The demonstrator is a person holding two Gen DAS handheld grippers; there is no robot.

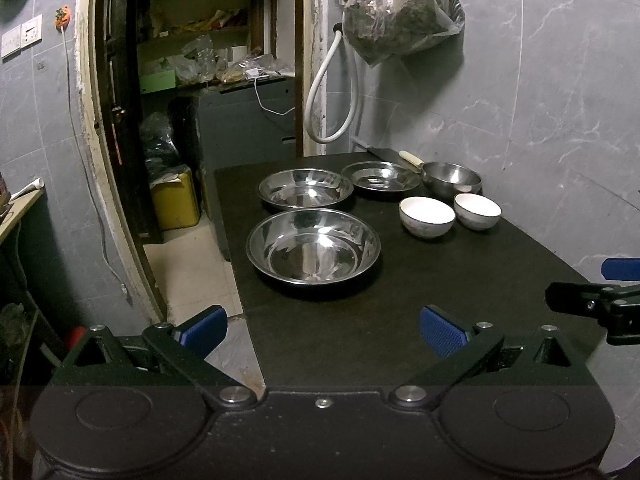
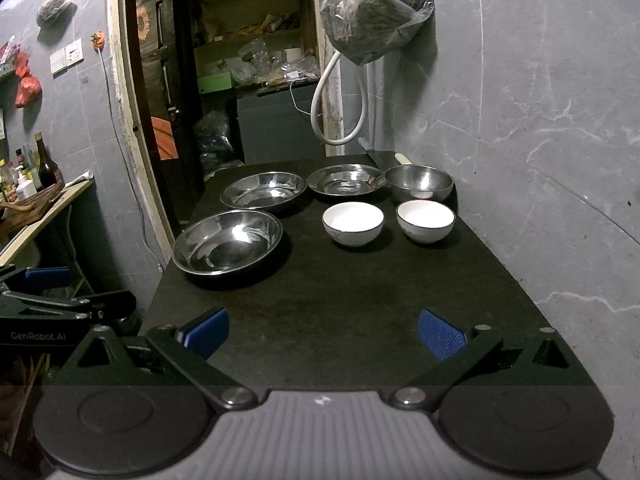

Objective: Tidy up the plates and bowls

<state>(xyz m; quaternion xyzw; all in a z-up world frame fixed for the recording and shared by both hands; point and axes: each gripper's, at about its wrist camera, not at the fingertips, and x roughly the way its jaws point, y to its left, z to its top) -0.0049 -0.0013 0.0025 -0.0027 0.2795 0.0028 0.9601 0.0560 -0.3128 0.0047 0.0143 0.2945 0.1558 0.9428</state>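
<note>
On the black table (image 1: pixel 360 332) stand three steel plates: a near one (image 1: pixel 313 245) (image 2: pixel 228 242), one behind it (image 1: pixel 305 188) (image 2: pixel 264 192), and a far one (image 1: pixel 381 175) (image 2: pixel 346 180). A steel bowl (image 1: pixel 451 178) (image 2: pixel 418 183) stands at the back right. Two white bowls (image 1: pixel 427 216) (image 1: pixel 477 211) (image 2: pixel 353 223) (image 2: pixel 425 220) stand side by side in front of it. My left gripper (image 1: pixel 323 330) is open and empty over the table's near left corner. My right gripper (image 2: pixel 323 332) is open and empty over the near edge.
A knife (image 1: pixel 400 156) on a dark board lies at the table's far end. A bag (image 1: pixel 400 12) and a white hose (image 1: pixel 332 92) hang on the tiled wall above. An open doorway with shelves is to the left. A wooden counter with bottles (image 2: pixel 36 172) stands at far left.
</note>
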